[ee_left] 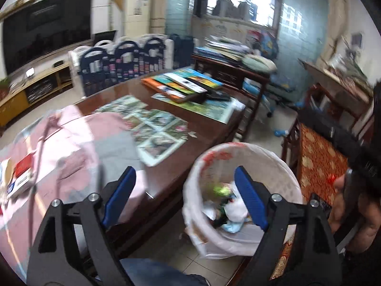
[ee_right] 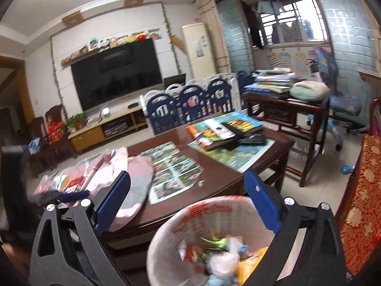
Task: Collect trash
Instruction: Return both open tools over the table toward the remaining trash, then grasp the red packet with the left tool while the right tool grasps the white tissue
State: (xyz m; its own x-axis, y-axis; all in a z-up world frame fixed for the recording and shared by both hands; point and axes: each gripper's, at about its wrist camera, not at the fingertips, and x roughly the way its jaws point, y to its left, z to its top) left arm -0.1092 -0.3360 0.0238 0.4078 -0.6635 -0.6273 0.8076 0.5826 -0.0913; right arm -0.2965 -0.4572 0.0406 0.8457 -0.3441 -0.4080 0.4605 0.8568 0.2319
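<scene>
The left tool (ee_left: 183, 195) stands wide open with nothing between its 2 blue pads, hanging above the near edge of the desk (ee_left: 204, 128) with the lined bin to its right. At the far left of the desk, on a pink cloth (ee_left: 78, 143), lies a loose cluster of small packets (ee_left: 21, 176), red and white, with print too blurred to read; in my judgement these are the likeliest trash remaining, and they lie forward and to the left of the left tool, nearer to it than to the right one. Their long axis cannot be fixed from these blurred views. Across the middle of the desk lie photo prints (ee_left: 152, 124) and, further back, a stack of picture books (ee_left: 183, 85), neither of which reads as trash. Right of the desk's near corner stands the bin (ee_left: 197, 190) on the floor, its white liner printed with red characters I cannot make out, already holding crumpled wrappers and tissue (ee_left: 228, 202). The right tool (ee_right: 188, 205) is likewise fully spread and carries nothing, poised above the bin's rim (ee_right: 166, 226), with the yellow and green wrappers (ee_right: 228, 259) below it. A reach leftward by the left tool looks the natural next move.
</scene>
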